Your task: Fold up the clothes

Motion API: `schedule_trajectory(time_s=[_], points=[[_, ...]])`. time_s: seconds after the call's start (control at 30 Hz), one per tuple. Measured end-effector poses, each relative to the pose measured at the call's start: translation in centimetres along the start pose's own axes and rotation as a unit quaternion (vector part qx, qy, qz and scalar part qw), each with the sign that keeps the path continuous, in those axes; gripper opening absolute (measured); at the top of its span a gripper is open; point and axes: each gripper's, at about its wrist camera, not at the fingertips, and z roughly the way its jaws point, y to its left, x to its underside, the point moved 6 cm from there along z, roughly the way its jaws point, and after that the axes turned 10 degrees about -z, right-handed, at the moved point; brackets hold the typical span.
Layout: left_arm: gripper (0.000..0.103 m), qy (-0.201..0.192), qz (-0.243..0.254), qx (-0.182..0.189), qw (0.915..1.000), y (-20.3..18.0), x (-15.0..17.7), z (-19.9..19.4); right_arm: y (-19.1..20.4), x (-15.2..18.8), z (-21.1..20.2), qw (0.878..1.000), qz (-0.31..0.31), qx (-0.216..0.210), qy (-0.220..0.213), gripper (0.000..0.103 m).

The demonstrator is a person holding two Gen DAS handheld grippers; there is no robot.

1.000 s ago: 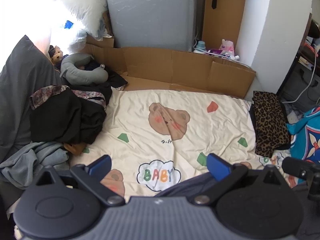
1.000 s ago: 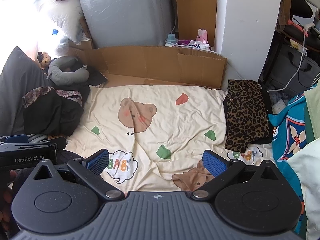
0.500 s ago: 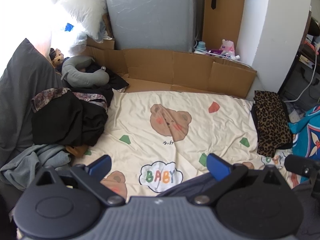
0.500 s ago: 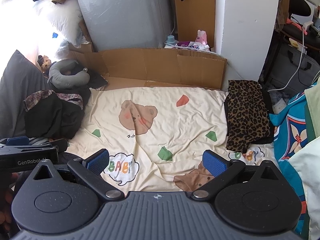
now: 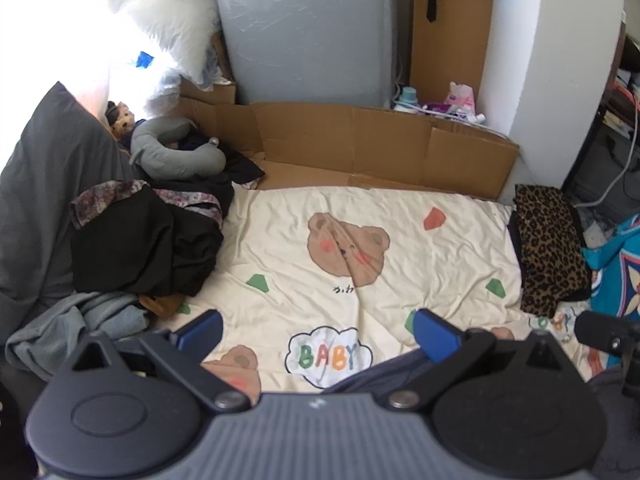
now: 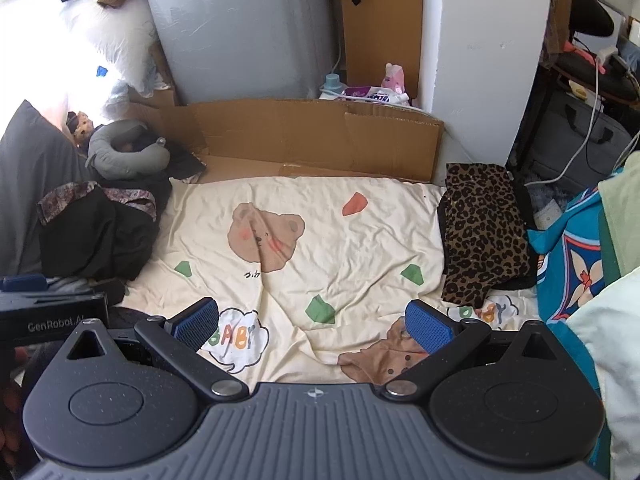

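- Both tongs are held up over the bed with nothing in them. Left gripper point(image 5: 316, 330) has its blue fingers point(image 5: 200, 328) spread wide apart, and right gripper point(image 6: 312, 322) has its blue fingers point(image 6: 428, 326) spread wide apart too.
- Below them lies a cream blanket point(image 5: 400, 248) with a brown bear face, green bits and the word BABY in a white cloud.
- On the left side of the blanket sits a messy pile of dark clothes point(image 5: 136, 252). It is mostly black, with a flowery strip on top. Some grey-blue cloth point(image 5: 76, 320) lies just in front of it.
- A leopard-print cloth point(image 6: 484, 232) lies flat at the right edge of the blanket.
- A grey neck pillow point(image 5: 176, 152) rests behind the dark pile, near a small stuffed toy point(image 5: 120, 120).
- Brown cardboard point(image 6: 312, 136) stands along the far end of the blanket, in front of a grey fridge point(image 6: 240, 28).
- From the right side you can see the left tong's black body, low on the left, with "GenRobot.AI" written on it.
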Motion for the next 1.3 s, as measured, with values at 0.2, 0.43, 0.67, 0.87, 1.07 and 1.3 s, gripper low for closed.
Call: schedule_trajectory(time_s=[0.2,0.43,0.67,0.87,1.07,1.3], points=[[0.102,0.008,-0.017,0.007,0.9998,0.4,-0.1,-0.1,0.2,-0.3,-0.1,1.0,-0.006,0.0,0.001,0.102],[0.102,0.001,-0.025,0.006,0.9997,0.9,-0.9,-0.3,0.4,-0.9,-0.6,1.0,-0.002,-0.003,-0.008,0.102],[0.102,-0.018,-0.032,0.003,0.9993,2.1,-2.7,-0.9,0.5,-2.2,-1.2,1.0,0.003,-0.005,-0.021,0.102],[0.102,-0.034,-0.034,0.004,0.9988,3.5,-4.7,-1.4,0.4,-3.0,-1.1,0.999,0.016,-0.016,-0.026,0.102],[0.102,-0.051,-0.029,-0.004,0.9983,5.3,-6.8,-1.0,0.1,-4.0,-0.8,0.999,0.021,-0.02,-0.034,0.102],[0.102,-0.045,-0.042,-0.002,0.9981,7.8,-8.4,0.0,-0.8,-4.4,-0.1,0.998,0.03,-0.014,-0.045,0.102]])
